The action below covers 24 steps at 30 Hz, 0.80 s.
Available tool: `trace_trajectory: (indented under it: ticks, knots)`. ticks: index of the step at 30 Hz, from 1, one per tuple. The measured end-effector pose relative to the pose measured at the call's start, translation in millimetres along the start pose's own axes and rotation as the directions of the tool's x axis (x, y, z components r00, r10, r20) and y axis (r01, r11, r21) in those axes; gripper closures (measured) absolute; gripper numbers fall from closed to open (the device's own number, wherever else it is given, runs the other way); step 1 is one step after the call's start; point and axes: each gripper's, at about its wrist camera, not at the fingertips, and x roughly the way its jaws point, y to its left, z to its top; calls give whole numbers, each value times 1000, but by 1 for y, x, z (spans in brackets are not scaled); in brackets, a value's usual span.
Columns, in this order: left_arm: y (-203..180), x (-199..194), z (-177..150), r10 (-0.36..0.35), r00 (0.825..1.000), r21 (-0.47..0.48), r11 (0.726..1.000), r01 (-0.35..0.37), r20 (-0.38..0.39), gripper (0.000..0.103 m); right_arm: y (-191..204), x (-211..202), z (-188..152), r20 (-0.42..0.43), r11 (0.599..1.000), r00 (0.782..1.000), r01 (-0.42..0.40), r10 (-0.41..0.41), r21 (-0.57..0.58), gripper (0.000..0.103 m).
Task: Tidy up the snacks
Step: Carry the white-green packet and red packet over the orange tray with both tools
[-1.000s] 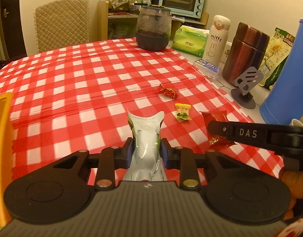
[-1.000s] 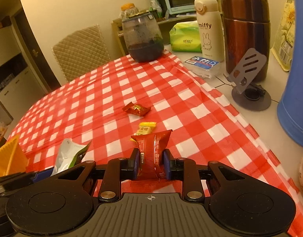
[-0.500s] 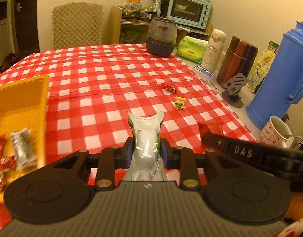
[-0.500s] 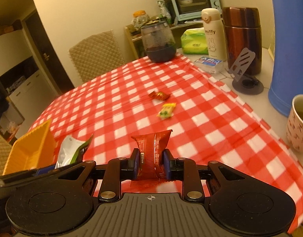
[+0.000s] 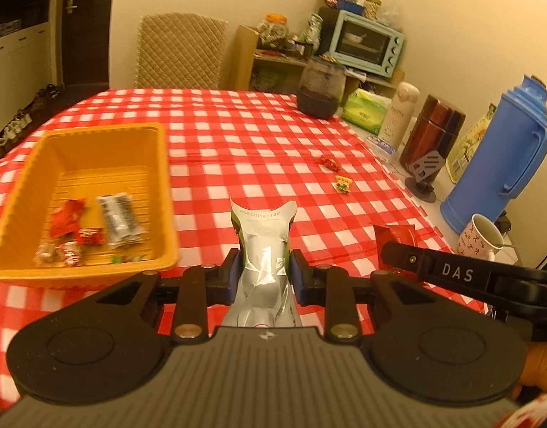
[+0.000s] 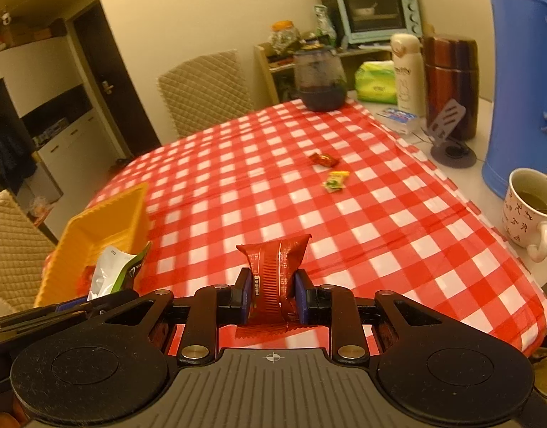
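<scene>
Grippers: left gripper (image 5: 264, 273) clamps silver-green packet (image 5: 264, 246); right gripper (image 6: 271, 294) clamps red packet (image 6: 273, 267); orange tray (image 5: 95, 142) at ten o'clock.

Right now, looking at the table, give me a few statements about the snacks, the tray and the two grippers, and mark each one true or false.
1. The left hand-held gripper is shut on a silver packet. True.
2. The right hand-held gripper is empty. False: it is shut on a red packet.
3. The yellow tray holds no snacks. False: several wrapped snacks lie in it.
4. Two small candies, a red candy and a yellow candy, lie on the checked tablecloth. True.
</scene>
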Motion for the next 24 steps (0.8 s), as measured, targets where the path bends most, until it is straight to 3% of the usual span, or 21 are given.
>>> trace_trajectory:
  ticks: [13, 24]
  knots:
    - [55, -64, -5, 104, 994, -84, 991, -100, 47, 77, 79, -12, -12, -20, 985, 992, -128, 126, -119, 78]
    - [90, -92, -10, 162, 984, -128, 980, -152, 71, 77, 118, -11, -21, -44, 966, 983, -183, 178, -185, 78]
